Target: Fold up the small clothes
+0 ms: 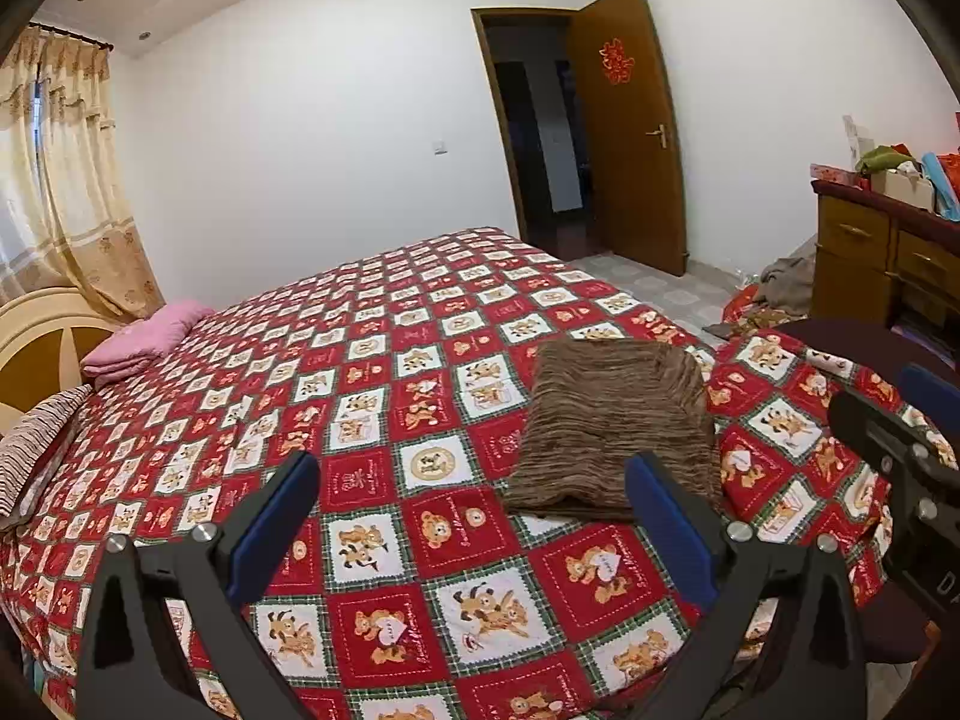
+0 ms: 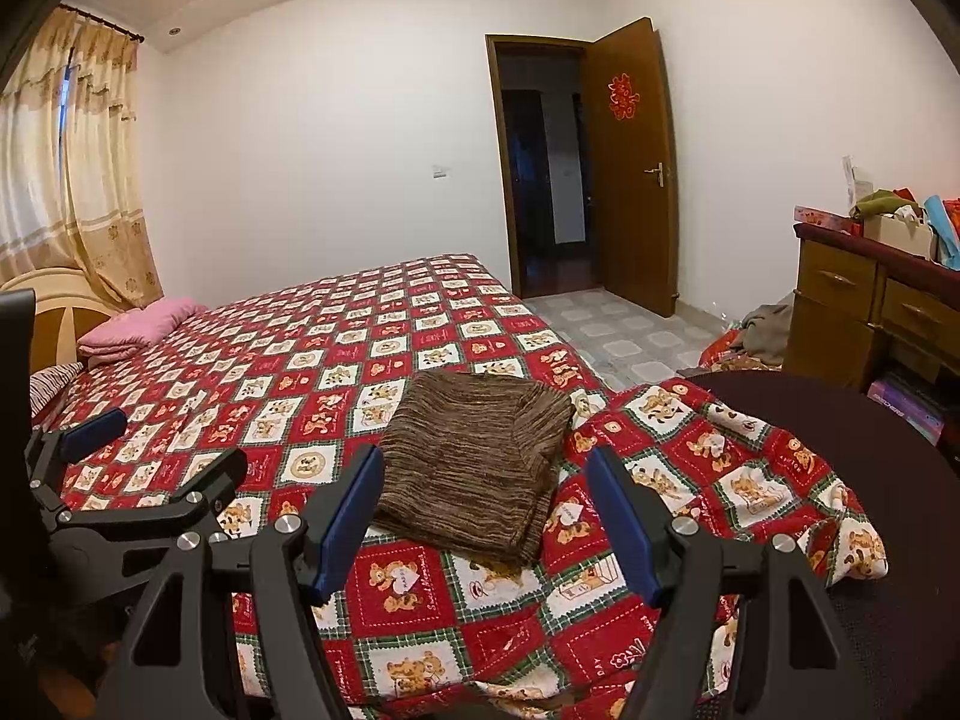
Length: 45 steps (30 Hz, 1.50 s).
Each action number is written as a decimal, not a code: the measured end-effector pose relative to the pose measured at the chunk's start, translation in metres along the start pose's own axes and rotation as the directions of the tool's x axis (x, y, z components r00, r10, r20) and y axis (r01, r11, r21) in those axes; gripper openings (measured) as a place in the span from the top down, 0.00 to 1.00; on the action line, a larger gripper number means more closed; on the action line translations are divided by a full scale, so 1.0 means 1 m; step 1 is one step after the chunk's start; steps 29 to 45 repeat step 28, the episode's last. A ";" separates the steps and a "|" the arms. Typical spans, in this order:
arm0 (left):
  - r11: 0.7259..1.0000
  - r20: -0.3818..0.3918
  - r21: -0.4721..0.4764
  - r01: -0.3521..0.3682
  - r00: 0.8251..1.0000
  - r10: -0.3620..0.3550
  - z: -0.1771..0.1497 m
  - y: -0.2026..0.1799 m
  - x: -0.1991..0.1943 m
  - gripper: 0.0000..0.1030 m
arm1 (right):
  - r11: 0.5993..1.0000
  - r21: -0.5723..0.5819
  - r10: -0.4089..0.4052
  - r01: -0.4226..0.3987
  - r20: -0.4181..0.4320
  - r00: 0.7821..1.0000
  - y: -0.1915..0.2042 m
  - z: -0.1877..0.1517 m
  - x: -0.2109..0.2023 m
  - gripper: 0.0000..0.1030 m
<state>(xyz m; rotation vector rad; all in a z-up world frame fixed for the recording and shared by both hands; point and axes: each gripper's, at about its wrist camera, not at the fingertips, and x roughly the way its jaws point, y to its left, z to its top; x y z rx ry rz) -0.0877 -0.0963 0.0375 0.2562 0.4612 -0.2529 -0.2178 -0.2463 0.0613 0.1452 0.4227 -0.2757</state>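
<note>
A brown striped knit garment [image 1: 612, 426] lies folded into a flat rectangle on the red patchwork bedspread [image 1: 372, 372], near the bed's right front corner. It also shows in the right wrist view [image 2: 474, 462]. My left gripper [image 1: 474, 504] is open and empty, hovering above the bedspread just left of and in front of the garment. My right gripper [image 2: 483, 501] is open and empty, with the garment's near edge between and just beyond its fingers. The left gripper also appears at the left of the right wrist view [image 2: 162, 444].
A pink folded cloth [image 1: 141, 339] and a striped pillow [image 1: 36, 444] lie by the headboard at the left. A wooden dresser [image 2: 864, 312] with clutter stands at the right, clothes on the floor beside it. A dark round chair seat [image 2: 870, 480] is at the bed's right corner.
</note>
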 end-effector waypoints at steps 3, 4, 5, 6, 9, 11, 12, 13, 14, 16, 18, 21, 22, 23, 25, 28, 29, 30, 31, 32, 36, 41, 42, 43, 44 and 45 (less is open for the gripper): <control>1.000 -0.006 0.000 0.007 1.000 -0.007 0.001 0.000 0.002 0.00 | 1.000 0.005 -0.003 0.003 -0.007 1.000 0.001 -0.002 0.002 0.31; 1.000 -0.005 -0.003 0.006 1.000 -0.006 0.001 0.000 0.002 0.00 | 1.000 0.007 -0.003 0.003 -0.009 1.000 0.000 -0.002 0.002 0.31; 1.000 -0.005 -0.001 0.005 1.000 -0.005 0.001 0.000 0.002 0.00 | 1.000 0.007 -0.004 0.004 -0.009 1.000 0.001 -0.002 0.002 0.31; 1.000 -0.005 0.003 0.000 1.000 0.000 0.001 0.000 0.002 0.00 | 1.000 0.007 -0.004 0.004 -0.008 1.000 0.001 -0.002 0.002 0.31; 1.000 -0.005 0.013 -0.011 1.000 0.011 0.001 -0.001 0.003 0.00 | 1.000 0.004 -0.008 0.008 -0.005 1.000 0.002 -0.003 0.002 0.31; 1.000 -0.003 0.015 -0.025 1.000 0.025 0.002 -0.002 0.003 0.00 | 1.000 0.004 -0.008 0.008 -0.006 1.000 0.003 -0.003 0.002 0.31; 0.999 -0.001 0.017 -0.036 0.999 0.036 0.002 -0.003 0.003 0.00 | 1.000 0.004 -0.008 0.008 -0.007 1.000 0.003 -0.003 0.002 0.31; 0.999 0.001 0.017 -0.040 0.999 0.040 0.002 -0.003 0.003 0.00 | 1.000 0.004 -0.008 0.008 -0.008 1.000 0.003 -0.003 0.002 0.31; 0.999 0.003 0.018 -0.039 0.999 0.039 0.002 -0.003 0.003 0.00 | 1.000 0.004 -0.009 0.009 -0.008 1.000 0.004 -0.004 0.002 0.31; 1.000 0.001 0.013 -0.025 1.000 0.025 0.003 -0.003 0.002 0.00 | 1.000 0.004 -0.013 0.013 -0.008 1.000 0.004 -0.004 0.002 0.31; 1.000 -0.013 -0.006 0.012 1.000 -0.012 0.003 -0.001 0.004 0.00 | 1.000 0.006 -0.013 0.013 -0.009 1.000 0.004 -0.004 0.002 0.31; 0.999 -0.021 -0.027 0.045 0.999 -0.046 0.002 0.001 0.006 0.00 | 1.000 0.007 -0.013 0.013 -0.008 1.000 0.004 -0.004 0.002 0.31; 0.999 -0.021 -0.026 0.046 0.999 -0.046 0.001 0.002 0.006 0.00 | 1.000 0.007 -0.013 0.014 -0.008 1.000 0.004 -0.004 0.002 0.31; 0.999 -0.021 -0.023 0.043 0.999 -0.043 0.001 0.001 0.007 0.00 | 1.000 0.007 -0.013 0.013 -0.009 1.000 0.004 -0.004 0.002 0.31; 0.999 -0.020 -0.014 0.041 0.999 -0.041 0.000 0.000 0.007 0.00 | 1.000 0.008 -0.013 0.013 -0.009 1.000 0.004 -0.005 0.002 0.31; 0.999 -0.024 -0.014 0.043 0.999 -0.043 0.001 -0.001 0.009 0.00 | 1.000 0.006 -0.017 0.017 -0.010 1.000 0.004 -0.005 0.002 0.31; 0.999 -0.024 -0.014 0.043 0.999 -0.043 0.001 -0.001 0.009 0.00 | 1.000 0.006 -0.017 0.017 -0.010 1.000 0.004 -0.005 0.002 0.31; 0.999 -0.024 -0.014 0.043 0.999 -0.043 0.001 -0.001 0.009 0.00 | 1.000 0.006 -0.017 0.017 -0.010 1.000 0.004 -0.005 0.002 0.31; 0.999 -0.024 -0.014 0.043 0.999 -0.043 0.001 -0.001 0.009 0.00 | 1.000 0.006 -0.017 0.017 -0.010 1.000 0.004 -0.005 0.002 0.31; 0.999 -0.024 -0.014 0.043 0.999 -0.043 0.001 -0.001 0.009 0.00 | 1.000 0.006 -0.017 0.017 -0.010 1.000 0.004 -0.005 0.002 0.31; 0.999 -0.024 -0.014 0.043 0.999 -0.043 0.001 -0.001 0.009 0.00 | 1.000 0.006 -0.017 0.017 -0.010 1.000 0.004 -0.005 0.002 0.31; 0.999 -0.024 -0.014 0.043 0.999 -0.043 0.001 -0.001 0.009 0.00 | 1.000 0.006 -0.017 0.017 -0.010 1.000 0.004 -0.005 0.002 0.31; 0.999 -0.024 -0.014 0.043 0.999 -0.043 0.001 -0.001 0.009 0.00 | 1.000 0.006 -0.017 0.017 -0.010 1.000 0.004 -0.005 0.002 0.31; 0.999 -0.024 -0.014 0.043 0.999 -0.043 0.001 -0.001 0.009 0.00 | 1.000 0.006 -0.017 0.017 -0.010 1.000 0.004 -0.005 0.002 0.31; 0.999 -0.024 -0.014 0.043 0.999 -0.043 0.001 -0.001 0.009 0.00 | 1.000 0.006 -0.017 0.017 -0.010 1.000 0.004 -0.005 0.002 0.31; 0.999 -0.024 -0.014 0.043 0.999 -0.043 0.001 -0.001 0.009 0.00 | 1.000 0.006 -0.017 0.017 -0.010 1.000 0.004 -0.005 0.002 0.31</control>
